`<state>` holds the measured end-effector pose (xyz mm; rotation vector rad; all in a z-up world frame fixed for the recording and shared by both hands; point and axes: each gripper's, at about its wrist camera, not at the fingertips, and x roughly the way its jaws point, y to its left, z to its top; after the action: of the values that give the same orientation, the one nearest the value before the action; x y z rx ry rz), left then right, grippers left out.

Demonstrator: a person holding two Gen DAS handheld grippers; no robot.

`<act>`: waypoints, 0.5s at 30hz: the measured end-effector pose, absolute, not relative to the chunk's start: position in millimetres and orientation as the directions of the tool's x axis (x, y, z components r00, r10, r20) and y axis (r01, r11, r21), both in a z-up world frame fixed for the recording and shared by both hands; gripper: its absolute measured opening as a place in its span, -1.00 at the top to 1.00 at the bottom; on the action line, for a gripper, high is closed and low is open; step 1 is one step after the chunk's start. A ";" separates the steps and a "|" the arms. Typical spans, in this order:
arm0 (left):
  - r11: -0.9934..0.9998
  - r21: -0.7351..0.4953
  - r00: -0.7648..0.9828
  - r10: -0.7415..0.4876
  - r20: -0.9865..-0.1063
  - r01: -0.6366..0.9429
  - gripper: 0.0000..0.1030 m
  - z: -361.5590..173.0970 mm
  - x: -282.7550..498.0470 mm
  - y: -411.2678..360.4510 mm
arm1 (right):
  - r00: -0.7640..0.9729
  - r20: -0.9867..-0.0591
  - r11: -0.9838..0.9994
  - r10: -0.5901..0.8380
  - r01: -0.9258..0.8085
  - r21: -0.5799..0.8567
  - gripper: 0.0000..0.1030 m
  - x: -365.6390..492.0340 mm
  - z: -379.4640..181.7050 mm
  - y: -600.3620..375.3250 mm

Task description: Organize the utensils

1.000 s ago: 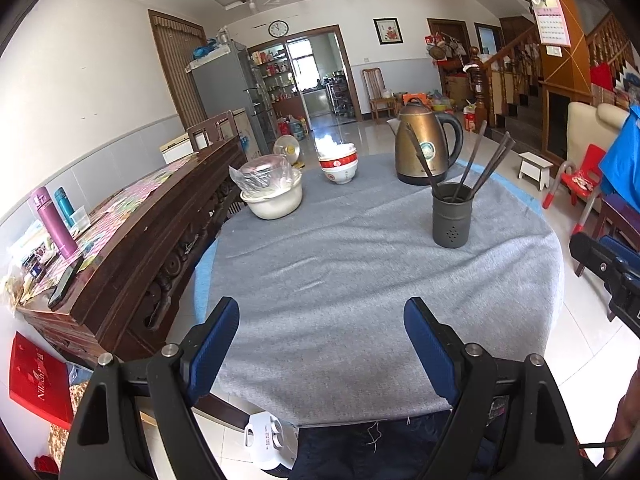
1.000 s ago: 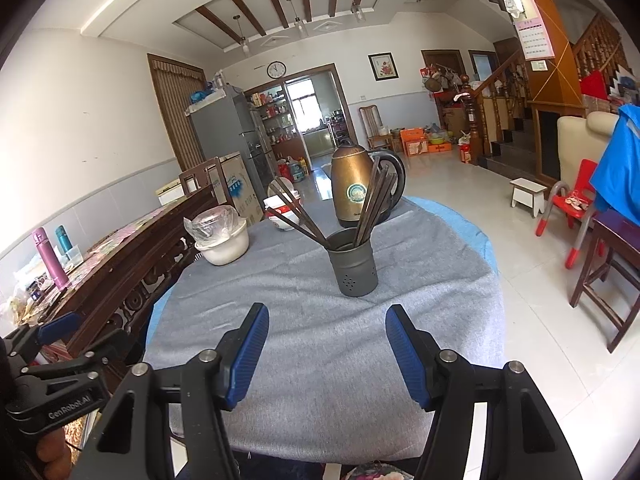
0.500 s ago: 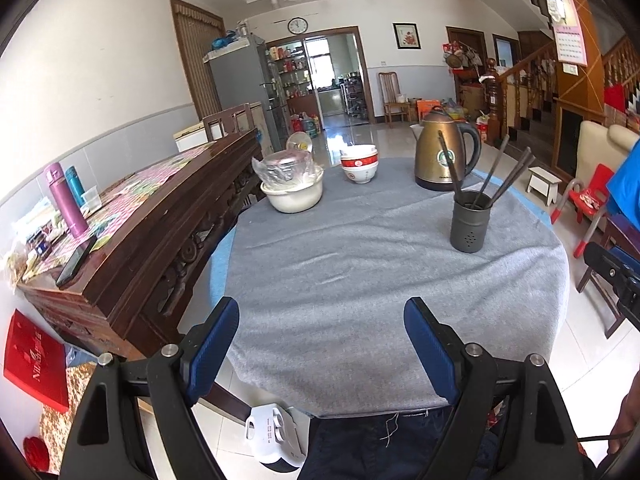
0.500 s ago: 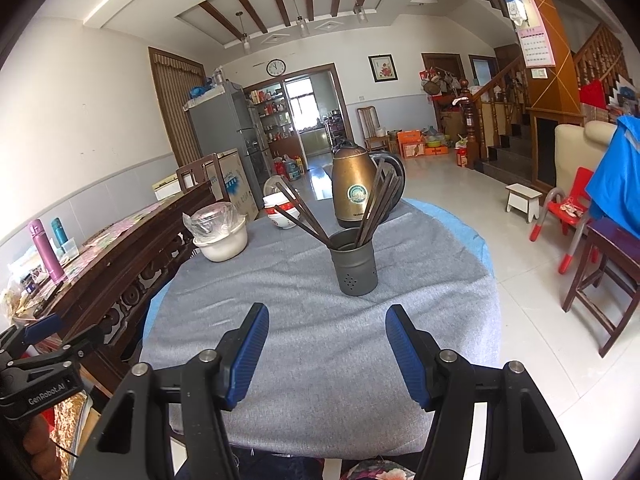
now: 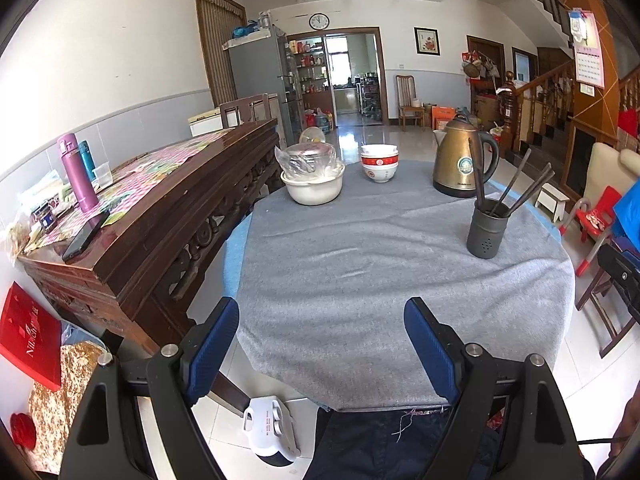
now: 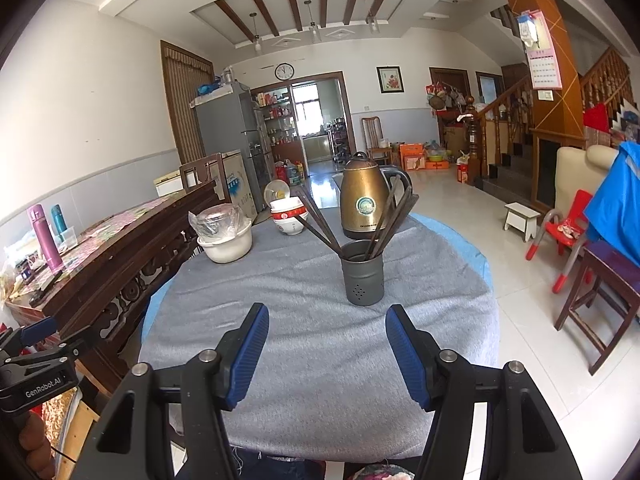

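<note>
A dark grey utensil holder (image 5: 487,233) stands on the grey cloth of the round table (image 5: 360,280), with several dark chopsticks (image 5: 520,188) leaning in it. It also shows in the right wrist view (image 6: 363,276), straight ahead of my right gripper (image 6: 327,350), with its chopsticks (image 6: 384,216) fanned out. My left gripper (image 5: 322,338) is open and empty over the table's near edge, well short and left of the holder. My right gripper is open and empty, a short way short of the holder.
A gold kettle (image 5: 460,162), stacked red-and-white bowls (image 5: 379,164) and a white bowl with a bagged lid (image 5: 312,178) stand at the table's far side. A dark wooden sideboard (image 5: 160,208) flanks the left. A wooden chair (image 6: 600,296) stands right.
Both grippers have drawn back and risen a little, so the table and holder look smaller and farther. Both stay open. Nothing on the table has moved.
</note>
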<state>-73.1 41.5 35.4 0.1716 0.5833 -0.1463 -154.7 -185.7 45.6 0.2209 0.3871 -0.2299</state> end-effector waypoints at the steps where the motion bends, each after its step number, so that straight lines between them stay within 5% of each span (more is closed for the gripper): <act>1: 0.976 0.118 0.826 -0.087 -0.557 0.182 -0.65 35.4 -73.3 43.6 | 0.901 -0.396 0.951 -0.179 0.262 0.165 -0.27 -154.5 46.2 -184.1; 15: 0.988 0.087 0.827 -0.055 -0.559 0.125 -0.65 33.2 -70.2 75.5 | 0.899 -0.382 0.947 -0.213 0.286 0.144 -0.27 -156.5 55.8 -177.1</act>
<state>-70.2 75.5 33.2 0.1221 0.5893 -0.0958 -156.5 -177.1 55.8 0.1996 0.3719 -0.2598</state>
